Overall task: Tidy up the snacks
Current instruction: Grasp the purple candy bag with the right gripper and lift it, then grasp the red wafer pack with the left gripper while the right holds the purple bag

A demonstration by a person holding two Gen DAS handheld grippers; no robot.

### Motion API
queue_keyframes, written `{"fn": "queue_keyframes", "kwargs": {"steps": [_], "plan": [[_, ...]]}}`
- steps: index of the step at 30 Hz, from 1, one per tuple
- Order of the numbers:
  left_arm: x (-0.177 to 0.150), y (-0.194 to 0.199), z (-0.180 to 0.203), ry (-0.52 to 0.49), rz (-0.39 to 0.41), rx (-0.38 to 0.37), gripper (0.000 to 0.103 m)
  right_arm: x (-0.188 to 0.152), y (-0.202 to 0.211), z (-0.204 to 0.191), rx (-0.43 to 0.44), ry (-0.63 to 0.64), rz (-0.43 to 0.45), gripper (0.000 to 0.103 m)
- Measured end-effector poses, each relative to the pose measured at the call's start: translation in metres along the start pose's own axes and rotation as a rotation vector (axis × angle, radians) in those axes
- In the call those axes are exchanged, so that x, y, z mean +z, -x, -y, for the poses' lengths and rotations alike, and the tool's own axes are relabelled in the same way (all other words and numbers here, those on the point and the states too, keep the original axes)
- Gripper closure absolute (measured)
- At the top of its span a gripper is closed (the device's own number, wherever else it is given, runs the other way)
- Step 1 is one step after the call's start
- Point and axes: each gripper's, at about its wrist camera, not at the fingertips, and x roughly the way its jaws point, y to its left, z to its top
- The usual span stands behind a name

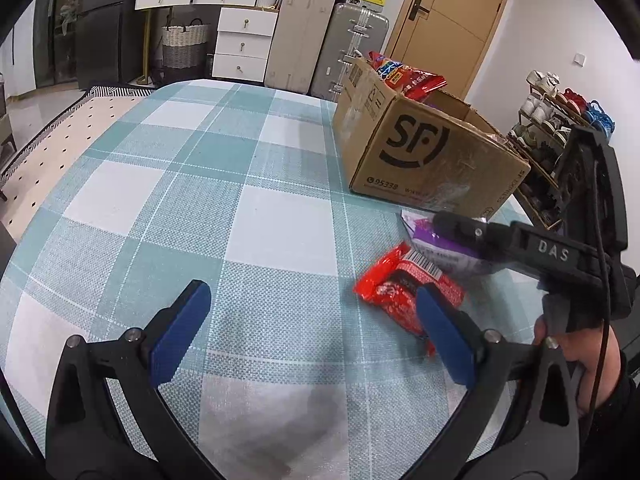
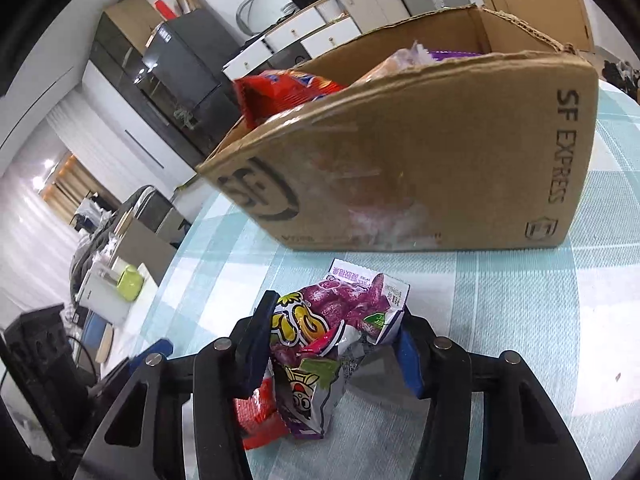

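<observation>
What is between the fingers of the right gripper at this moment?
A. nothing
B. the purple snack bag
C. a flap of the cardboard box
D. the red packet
B: in the right wrist view the right gripper is shut on the purple snack bag, crumpled between its pads, in front of the box.

Purple snack packet (image 2: pixel 352 312), crumpled, pinched between blue pads just above the checked surface (image 2: pixel 500 300), near the box. Red snack packet (image 1: pixel 404 292) flat on the surface, touching the purple one. Open cardboard box (image 2: pixel 420 168) farther back, with a red bag (image 2: pixel 280 88) sticking out.
</observation>
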Motion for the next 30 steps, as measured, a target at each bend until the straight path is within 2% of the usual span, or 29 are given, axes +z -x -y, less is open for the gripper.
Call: {"fn": "queue_keyframes", "kwargs": {"steps": [10,19,25,30], "plan": [[-0.002,0.0,0.001,0.0,0.002,0.01,0.001,-0.032,0.055,0.005,0.031,-0.048,0.071,0.05],[-0.004,0.002,0.014,-0.047,-0.036,0.003,0.001,-0.072,0.111,0.022,0.035,-0.094,0.115,0.05],[0.0,0.012,0.032,-0.096,-0.033,0.002,0.001,-0.102,0.144,0.034,0.032,-0.111,0.145,0.05],[-0.001,0.017,0.043,-0.124,-0.057,0.004,0.001,-0.114,0.164,0.041,0.04,-0.145,0.179,0.05]]}}
